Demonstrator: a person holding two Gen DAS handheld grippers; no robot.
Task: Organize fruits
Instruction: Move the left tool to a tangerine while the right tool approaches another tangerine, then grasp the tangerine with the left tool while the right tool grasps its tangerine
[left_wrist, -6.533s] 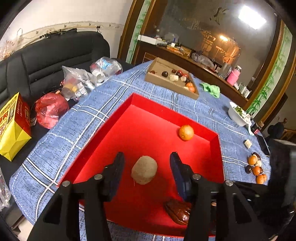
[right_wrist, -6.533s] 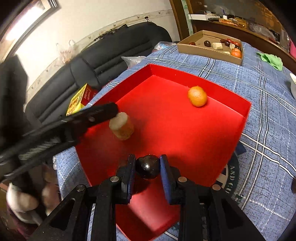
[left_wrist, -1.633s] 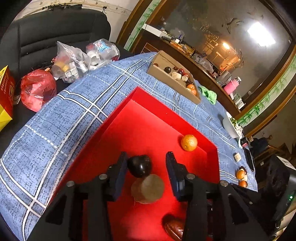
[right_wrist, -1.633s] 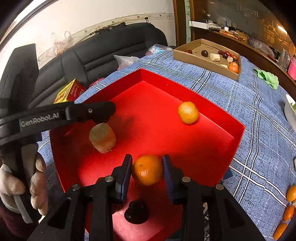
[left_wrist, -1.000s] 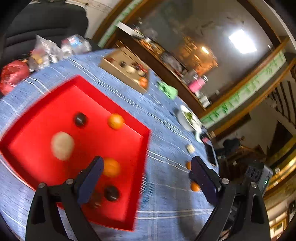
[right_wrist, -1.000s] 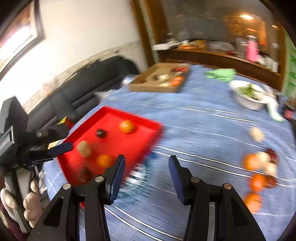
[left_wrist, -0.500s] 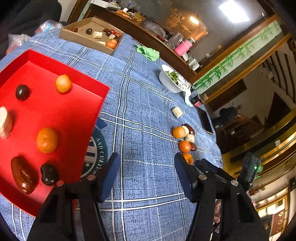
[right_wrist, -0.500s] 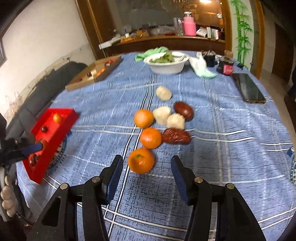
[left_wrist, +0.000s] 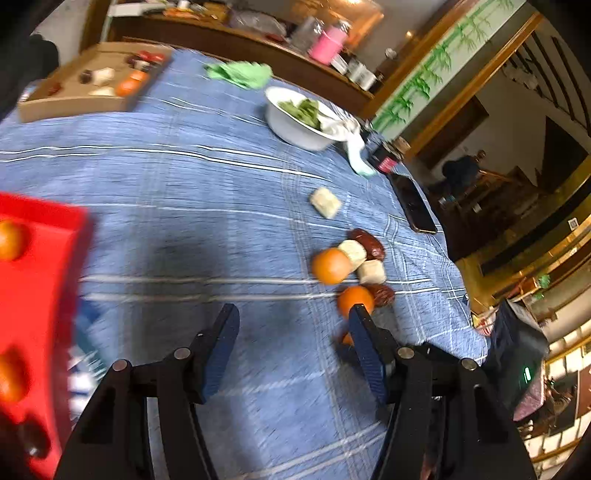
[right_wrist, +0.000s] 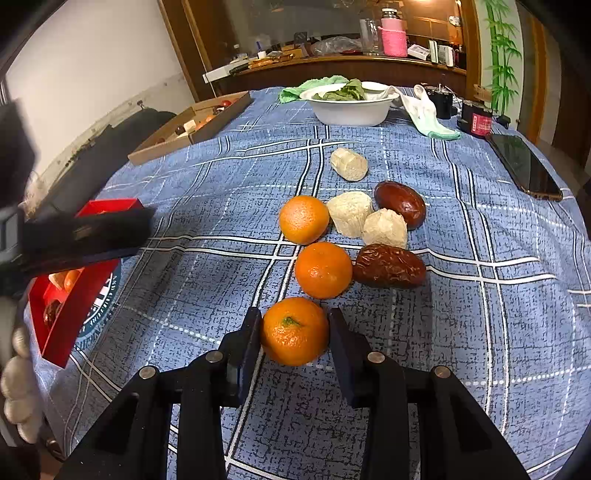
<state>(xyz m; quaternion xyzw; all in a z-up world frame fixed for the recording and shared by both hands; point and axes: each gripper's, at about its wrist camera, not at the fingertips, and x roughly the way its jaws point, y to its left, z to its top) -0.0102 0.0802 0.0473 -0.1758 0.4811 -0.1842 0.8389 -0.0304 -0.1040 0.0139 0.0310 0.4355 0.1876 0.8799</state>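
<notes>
Your right gripper (right_wrist: 293, 334), jaws just closing, pinches the nearest orange (right_wrist: 294, 331); your spread left gripper (left_wrist: 291, 328) half hides another orange (left_wrist: 355, 301) at right.

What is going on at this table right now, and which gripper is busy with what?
A person is sorting loose fruit from a blue checked tablecloth into a red tray. The right gripper has just been closing around the nearest round orange tangerine, which sits between its fingers; whether the pads press it yet is unclear. The left gripper is open and empty over the cloth, near the rest of the fruit pile. The tray already holds several fruits.
</notes>
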